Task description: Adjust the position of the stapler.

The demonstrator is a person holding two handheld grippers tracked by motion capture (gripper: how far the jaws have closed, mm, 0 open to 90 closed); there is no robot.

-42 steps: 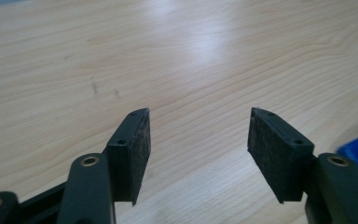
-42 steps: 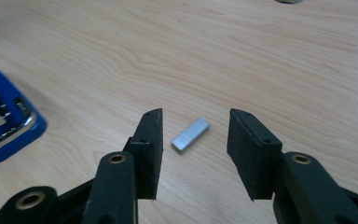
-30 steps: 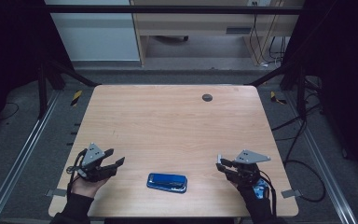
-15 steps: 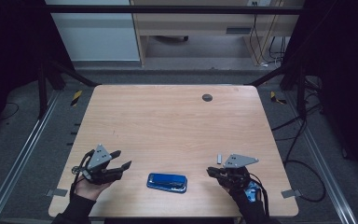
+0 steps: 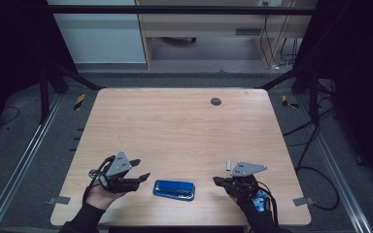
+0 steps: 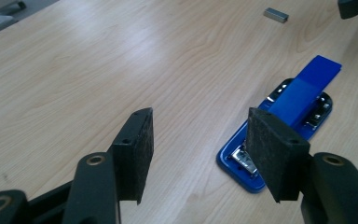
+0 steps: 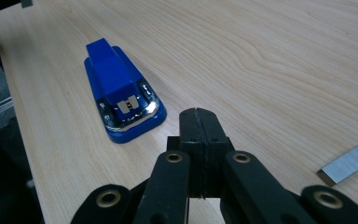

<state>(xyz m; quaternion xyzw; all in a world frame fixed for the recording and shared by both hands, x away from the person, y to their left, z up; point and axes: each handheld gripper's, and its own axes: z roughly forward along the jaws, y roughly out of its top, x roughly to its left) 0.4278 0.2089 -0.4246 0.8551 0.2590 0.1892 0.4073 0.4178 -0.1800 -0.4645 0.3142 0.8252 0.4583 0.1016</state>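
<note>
pale wooden counter (image 5: pixel 175 126) carries a blue stapler (image 5: pixel 174 189) at its near edge, between both claws, untouched; a staple strip (image 5: pixel 228 165) lies just right. left claw (image 5: pixel 141 170) stands wide, empty, and has edged toward the stapler. right claw (image 5: pixel 217 181) has just closed, holding nothing.

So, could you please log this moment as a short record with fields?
surface: wooden table
main item: blue stapler, flat on the table near the front edge, between the two tools
left tool: jaws open, nothing between them, beside the stapler
right tool: jaws have just closed together, empty
small item: strip of staples lying on the table by the right tool
contact: neither tool touches the stapler
</note>
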